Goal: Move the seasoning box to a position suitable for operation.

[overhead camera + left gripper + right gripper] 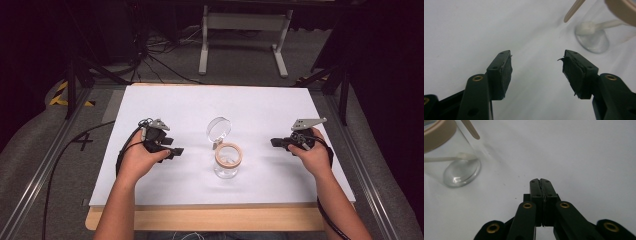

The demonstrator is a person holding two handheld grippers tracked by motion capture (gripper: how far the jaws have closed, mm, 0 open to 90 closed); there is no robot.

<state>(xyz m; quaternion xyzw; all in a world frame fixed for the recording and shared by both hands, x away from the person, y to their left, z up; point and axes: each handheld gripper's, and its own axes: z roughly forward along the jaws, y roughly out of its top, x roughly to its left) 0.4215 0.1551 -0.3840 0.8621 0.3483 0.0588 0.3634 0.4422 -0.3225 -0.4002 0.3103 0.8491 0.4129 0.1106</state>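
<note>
Between the two hands, near the middle of the white surface (165, 100), stands a clear glass jar (226, 167) with a tan wooden rim (228, 154) around its mouth. Its round clear lid (219, 128) is swung open and stands tilted up at the far side of the jar, joined to it by a hinge at the rim. Inside the jar, a pale strip with a whitish block at its end shows through the glass in both gripper views, lying just above the round base (592, 40).

Left of the jar and apart from it, the left hand-held gripper (176, 151) rests low over the surface, pointing toward the jar; its two black jaws stand well apart with bare white surface between them, and its dark pads (506, 72) look worn at the edges. Right of the jar, also apart from it, the right hand-held gripper (275, 142) points inward toward the jar, jaws pressed together with nothing between them.

Beyond the surface lie grey carpet, black cables and a white metal frame (240, 30).
</note>
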